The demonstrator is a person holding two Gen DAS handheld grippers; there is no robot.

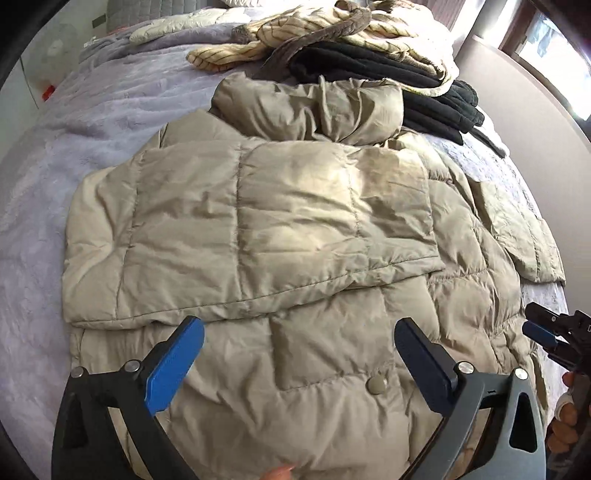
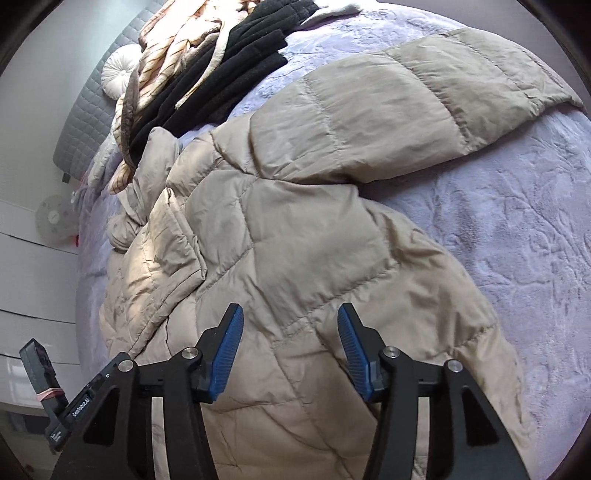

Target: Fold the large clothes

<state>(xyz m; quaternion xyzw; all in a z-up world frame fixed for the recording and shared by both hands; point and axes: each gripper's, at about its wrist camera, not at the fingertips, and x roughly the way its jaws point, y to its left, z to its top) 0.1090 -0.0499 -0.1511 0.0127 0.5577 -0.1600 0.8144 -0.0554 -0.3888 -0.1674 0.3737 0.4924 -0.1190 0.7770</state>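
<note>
A beige quilted puffer jacket [image 1: 288, 229] lies flat on a lilac blanket [image 1: 74, 155]. Its left sleeve is folded across the body; its hood [image 1: 310, 110] lies at the far end. My left gripper [image 1: 299, 332] is open and empty, just above the jacket's lower body. In the right wrist view the jacket [image 2: 280, 236] lies with its other sleeve [image 2: 406, 92] stretched out to the right over the blanket [image 2: 498, 240]. My right gripper [image 2: 291, 317] is open and empty above the jacket's hem; it also shows at the right edge of the left wrist view [image 1: 543, 332].
A stack of folded black clothes [image 1: 406, 85] and a cream striped garment [image 1: 295, 33] lie beyond the hood; they also show in the right wrist view [image 2: 221, 66]. A grey quilted headboard [image 2: 96, 99] and a round white cushion [image 2: 116, 70] stand at the far end.
</note>
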